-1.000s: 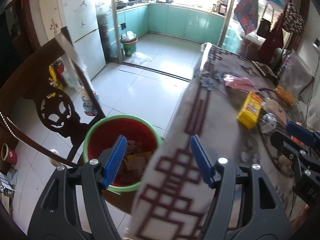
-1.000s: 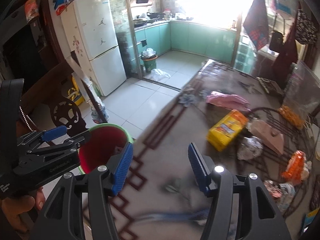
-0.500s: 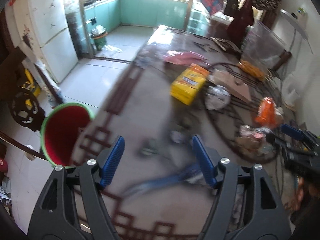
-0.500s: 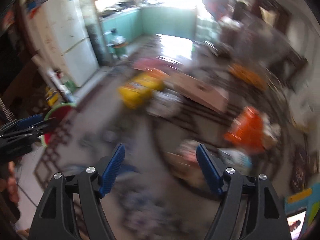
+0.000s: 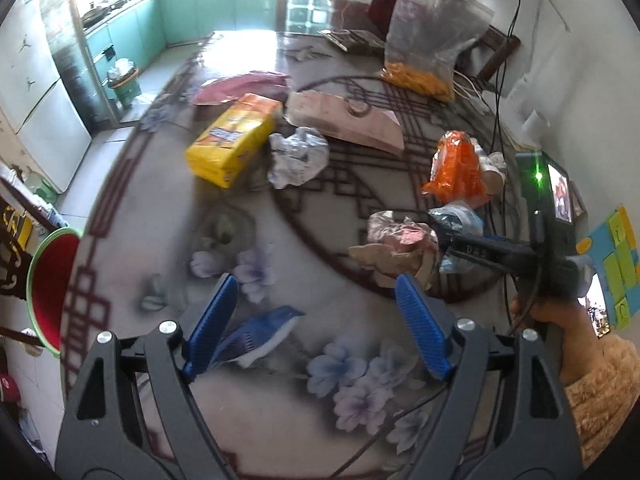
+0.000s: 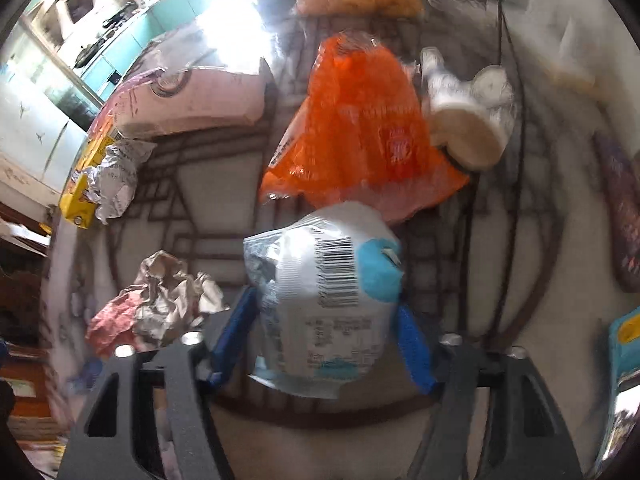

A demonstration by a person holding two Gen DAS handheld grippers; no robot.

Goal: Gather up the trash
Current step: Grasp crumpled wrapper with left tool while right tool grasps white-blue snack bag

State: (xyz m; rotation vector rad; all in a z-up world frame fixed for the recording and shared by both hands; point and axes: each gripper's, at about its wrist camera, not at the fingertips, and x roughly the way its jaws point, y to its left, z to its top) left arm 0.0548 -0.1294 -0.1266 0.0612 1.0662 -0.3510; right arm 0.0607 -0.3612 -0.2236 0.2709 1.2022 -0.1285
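Note:
My left gripper [image 5: 316, 320] is open and empty above the flowered tablecloth. My right gripper [image 6: 322, 320] is open with a white and blue snack packet [image 6: 320, 292] lying between its fingers; in the left wrist view it [image 5: 444, 236] reaches into the trash pile. Around it lie an orange wrapper [image 6: 360, 128], crumpled pink and brown paper [image 6: 160, 300], crumpled foil [image 5: 298, 156], a yellow packet [image 5: 232, 140] and a pink box [image 5: 344, 120]. The red bin with a green rim [image 5: 52, 284] stands off the table's left edge.
A clear bag of orange snacks [image 5: 424, 40] stands at the table's far side. A white cup [image 6: 468, 120] lies by the orange wrapper. Cables [image 5: 496, 120] run along the right. A phone [image 5: 558, 196] is mounted on the right gripper. The table edge [image 5: 100, 216] drops off left.
Both grippers swung right from the bin to the table. The right gripper has dropped low over the trash pile and now straddles the white and blue packet.

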